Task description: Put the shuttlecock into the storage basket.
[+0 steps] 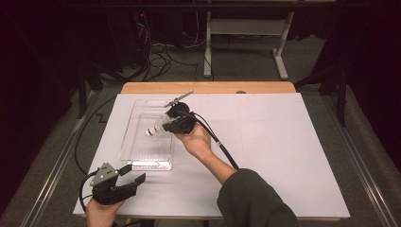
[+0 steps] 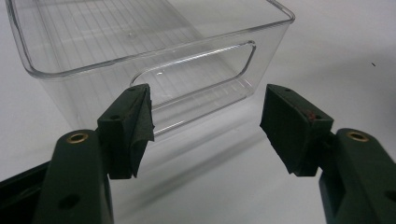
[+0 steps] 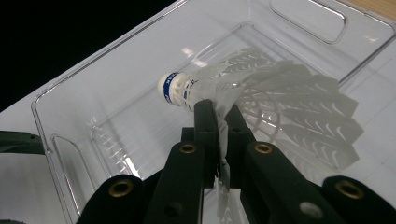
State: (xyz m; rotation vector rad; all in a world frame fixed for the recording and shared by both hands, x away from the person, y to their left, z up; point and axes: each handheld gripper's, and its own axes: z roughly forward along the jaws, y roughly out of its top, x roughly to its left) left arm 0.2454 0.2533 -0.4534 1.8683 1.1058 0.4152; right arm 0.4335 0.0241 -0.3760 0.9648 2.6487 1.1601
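Note:
A white feathered shuttlecock (image 3: 261,88) with a blue band on its cork hangs over the clear plastic bin (image 3: 116,65). My right gripper (image 3: 219,114) is shut on the edge of its feather skirt. From above, that gripper (image 1: 166,126) holds the shuttlecock (image 1: 154,130) over the bin's (image 1: 126,146) right half. My left gripper (image 1: 134,175) rests near the table's front left corner, open and empty. Its jaws (image 2: 205,126) face the bin's near end wall (image 2: 196,79) with its handle cutout.
White sheets cover the table (image 1: 279,142), wooden at its far edge (image 1: 208,87). The right arm's sleeve (image 1: 255,198) and cable (image 1: 222,146) cross the middle front. Table legs and cables lie on the floor (image 1: 236,56) beyond.

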